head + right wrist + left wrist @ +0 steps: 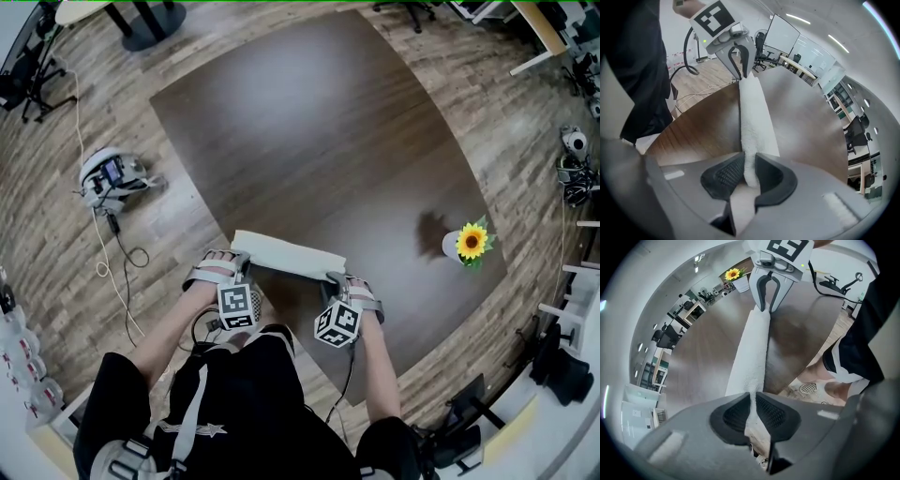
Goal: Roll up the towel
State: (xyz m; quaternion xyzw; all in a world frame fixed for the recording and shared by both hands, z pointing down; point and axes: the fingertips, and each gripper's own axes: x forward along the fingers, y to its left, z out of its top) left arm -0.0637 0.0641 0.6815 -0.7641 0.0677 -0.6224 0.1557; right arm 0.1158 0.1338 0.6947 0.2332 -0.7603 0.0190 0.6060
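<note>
The person's forearms [173, 330] are reaching forward over the near edge of the table [319, 141], and both claws are pointing steeply down. The left gripper [241, 265] is pinching the left end of the white towel [289, 255] between its pads. The right gripper [336, 278] is clamping the right end in the same way. In the head view the grippers are covering both towel ends, and it is hard to tell whether the towel is folded or partly rolled. It is lying as a narrow strip close to the table's near edge, its long axis running left to right between the two claws.
</note>
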